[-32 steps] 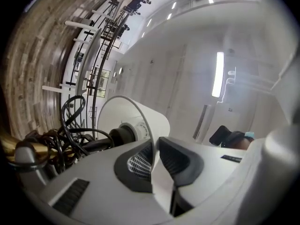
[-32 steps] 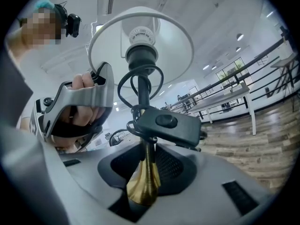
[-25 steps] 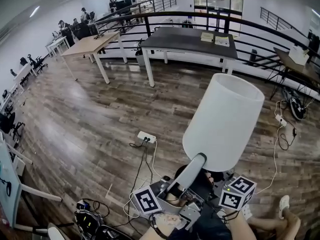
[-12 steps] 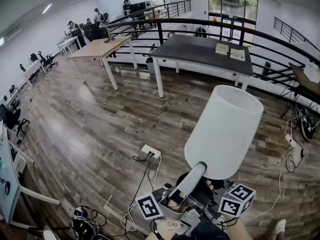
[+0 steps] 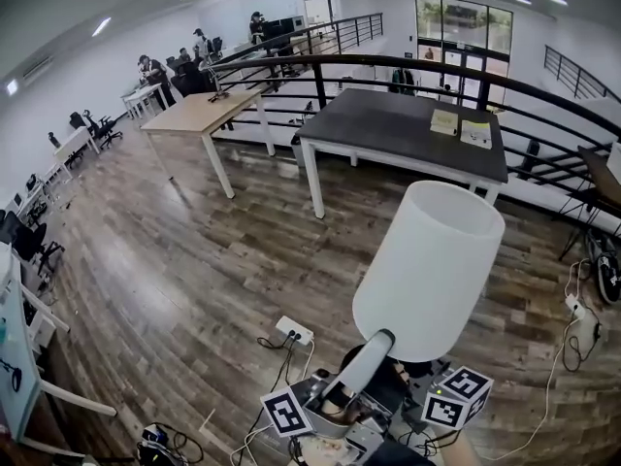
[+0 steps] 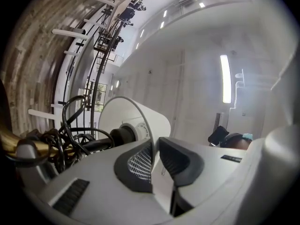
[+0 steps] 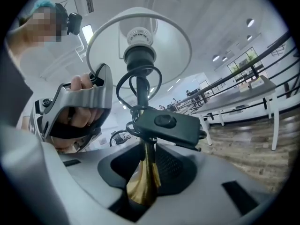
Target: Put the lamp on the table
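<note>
the lamp (image 5: pixel 427 270) hangs in the air low in the head view, tilted, with its white shade (image 5: pixel 432 250) opening up and away toward the dark table (image 5: pixel 388 129). the left gripper (image 6: pixel 154 159) is clamped on the thin rim of the shade, one pad inside and one outside. the right gripper (image 7: pixel 147 172) is closed on the brass stem (image 7: pixel 143 186) below the bulb socket. the black cord (image 7: pixel 136 86) loops round the stem, and its flat switch (image 7: pixel 164 123) lies just above the jaws.

a wide stretch of wood floor (image 5: pixel 175 260) lies between the lamp and the dark table. the table's long near edge faces the lamp, with a white leg (image 5: pixel 315 178) under its left corner. two paper pads (image 5: pixel 461 127) sit toward its far right side. a black railing (image 5: pixel 563 100) runs close behind the table. a light wooden table (image 5: pixel 199 113) stands to the left, with a gap of floor between the two.

on the floor just ahead of the grippers lies a white power strip (image 5: pixel 291 330), with cables (image 5: pixel 277 357) trailing back from it. more cables (image 5: pixel 582 318) lie at the right edge. people (image 5: pixel 150 66) stand far back by desks.
</note>
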Available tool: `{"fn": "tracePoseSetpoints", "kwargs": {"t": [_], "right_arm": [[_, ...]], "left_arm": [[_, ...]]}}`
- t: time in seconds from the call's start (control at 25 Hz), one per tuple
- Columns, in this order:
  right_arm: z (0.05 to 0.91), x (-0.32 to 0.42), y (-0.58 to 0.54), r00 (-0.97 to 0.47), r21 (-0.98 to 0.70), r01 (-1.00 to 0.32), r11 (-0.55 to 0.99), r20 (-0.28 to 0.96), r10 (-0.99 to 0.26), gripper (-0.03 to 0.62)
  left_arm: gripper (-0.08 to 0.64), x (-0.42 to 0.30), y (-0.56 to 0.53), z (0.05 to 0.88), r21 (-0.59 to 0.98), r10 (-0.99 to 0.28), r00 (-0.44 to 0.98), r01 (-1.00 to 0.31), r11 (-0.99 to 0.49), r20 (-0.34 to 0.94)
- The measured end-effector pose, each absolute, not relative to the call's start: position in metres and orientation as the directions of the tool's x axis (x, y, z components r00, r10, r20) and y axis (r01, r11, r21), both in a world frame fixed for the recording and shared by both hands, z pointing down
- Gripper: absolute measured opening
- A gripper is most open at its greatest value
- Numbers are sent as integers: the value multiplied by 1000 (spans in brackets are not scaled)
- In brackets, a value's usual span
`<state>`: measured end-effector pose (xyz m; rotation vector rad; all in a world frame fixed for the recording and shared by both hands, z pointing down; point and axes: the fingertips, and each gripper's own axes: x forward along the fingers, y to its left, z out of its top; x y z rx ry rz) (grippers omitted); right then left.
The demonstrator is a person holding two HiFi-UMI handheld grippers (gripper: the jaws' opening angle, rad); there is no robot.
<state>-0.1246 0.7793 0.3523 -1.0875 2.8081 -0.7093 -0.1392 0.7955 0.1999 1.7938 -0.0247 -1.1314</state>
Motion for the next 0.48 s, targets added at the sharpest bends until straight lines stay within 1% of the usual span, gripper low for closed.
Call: {"fn": "tracePoseSetpoints", "kwargs": {"t": [0.24,0.48], "right_arm": [[344,-114,724,-759,-426,-617,661,101,-643,120],[342,-114,701,-756,-422,-623,659,107,-646,120]], "left_arm": [[60,-128,744,192,720,-463,562,428,-546,-685],[60,-129,720,190,716,-465,554,434,-547,-691]]}}
